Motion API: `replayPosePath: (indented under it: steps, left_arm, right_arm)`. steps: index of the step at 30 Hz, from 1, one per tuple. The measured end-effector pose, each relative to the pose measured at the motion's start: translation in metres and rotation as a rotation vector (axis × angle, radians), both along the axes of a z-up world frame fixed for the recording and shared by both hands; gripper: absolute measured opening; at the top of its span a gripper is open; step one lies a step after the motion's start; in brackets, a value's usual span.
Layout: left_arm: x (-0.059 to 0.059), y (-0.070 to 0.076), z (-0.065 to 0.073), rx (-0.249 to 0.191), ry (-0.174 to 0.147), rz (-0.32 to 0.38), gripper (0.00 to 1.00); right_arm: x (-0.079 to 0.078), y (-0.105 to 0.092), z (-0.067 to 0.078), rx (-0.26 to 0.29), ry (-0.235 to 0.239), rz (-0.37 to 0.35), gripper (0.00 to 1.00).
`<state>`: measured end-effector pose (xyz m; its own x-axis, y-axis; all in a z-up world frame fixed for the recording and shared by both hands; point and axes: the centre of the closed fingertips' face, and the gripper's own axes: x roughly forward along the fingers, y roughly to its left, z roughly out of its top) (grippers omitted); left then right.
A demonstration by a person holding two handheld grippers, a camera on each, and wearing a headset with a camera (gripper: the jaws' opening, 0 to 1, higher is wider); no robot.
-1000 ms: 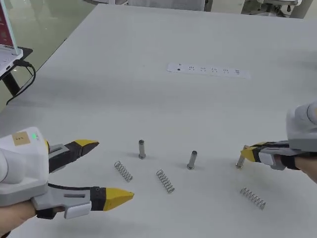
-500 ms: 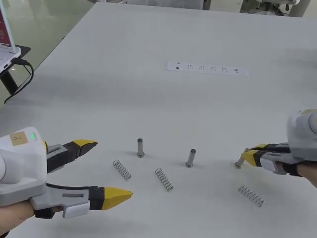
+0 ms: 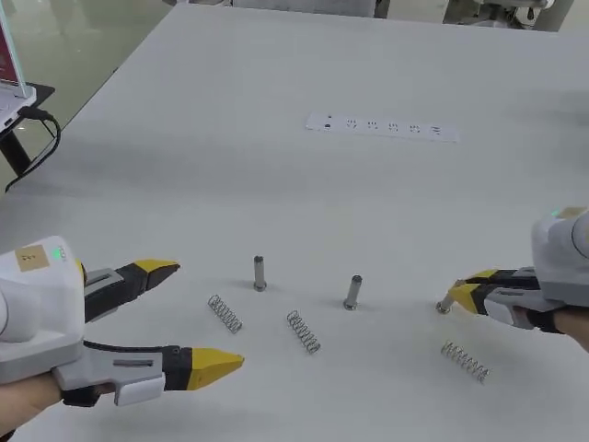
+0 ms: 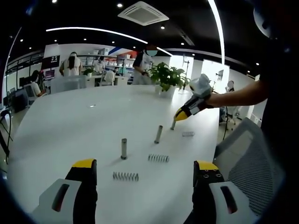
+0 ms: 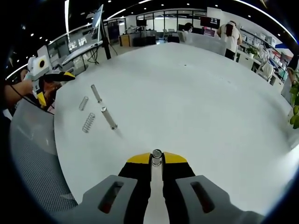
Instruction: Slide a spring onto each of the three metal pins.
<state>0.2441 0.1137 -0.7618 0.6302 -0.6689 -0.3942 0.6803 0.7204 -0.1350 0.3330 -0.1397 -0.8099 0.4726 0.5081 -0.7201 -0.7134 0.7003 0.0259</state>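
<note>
Three short metal pins are on the white table: the left pin (image 3: 259, 273) (image 4: 124, 148) and the middle pin (image 3: 353, 292) (image 4: 159, 134) stand upright. My right gripper (image 3: 460, 294) (image 5: 157, 161) is shut on the right pin (image 3: 444, 305) (image 5: 157, 156), which is tilted at the table surface. Three springs lie flat: a left spring (image 3: 225, 314) (image 4: 125, 176), a middle spring (image 3: 304, 331) (image 4: 159, 158) and a right spring (image 3: 464, 360) (image 4: 188, 134). My left gripper (image 3: 189, 315) (image 4: 145, 165) is open, hovering just left of the left spring with nothing in it.
A white power strip (image 3: 380, 127) lies further back on the table. The table's left edge (image 3: 87, 106) drops off to a floor with a laptop (image 3: 11, 74) and cable. People and desks stand in the far background (image 4: 72, 65).
The right gripper with its pin has drawn slightly toward me. The head view has shifted a little. The left gripper holds its place.
</note>
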Motion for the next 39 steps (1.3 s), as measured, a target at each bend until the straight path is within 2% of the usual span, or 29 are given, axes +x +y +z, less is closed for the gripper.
replayPosePath:
  steps: [11,28,30,39]
  left_arm:
    - [0.0002,0.0013,0.0021,-0.002,-0.005,-0.001,0.81]
    - [0.0008,-0.0004,0.0042,0.002,-0.008,-0.009,0.82]
    - [0.0005,-0.0003,0.0038,0.005,-0.007,-0.010,0.82]
    - [-0.0005,0.0005,0.0050,0.007,-0.008,-0.008,0.83]
  right_arm:
    - [-0.0009,0.0002,-0.0005,-0.010,-0.007,0.013,0.05]
    - [-0.0048,0.0007,-0.0022,-0.002,0.027,0.019,0.07]
    - [-0.0044,0.0016,-0.0009,0.010,0.023,0.016,0.10]
    - [-0.0043,0.0004,-0.0016,0.004,0.020,0.017,0.20]
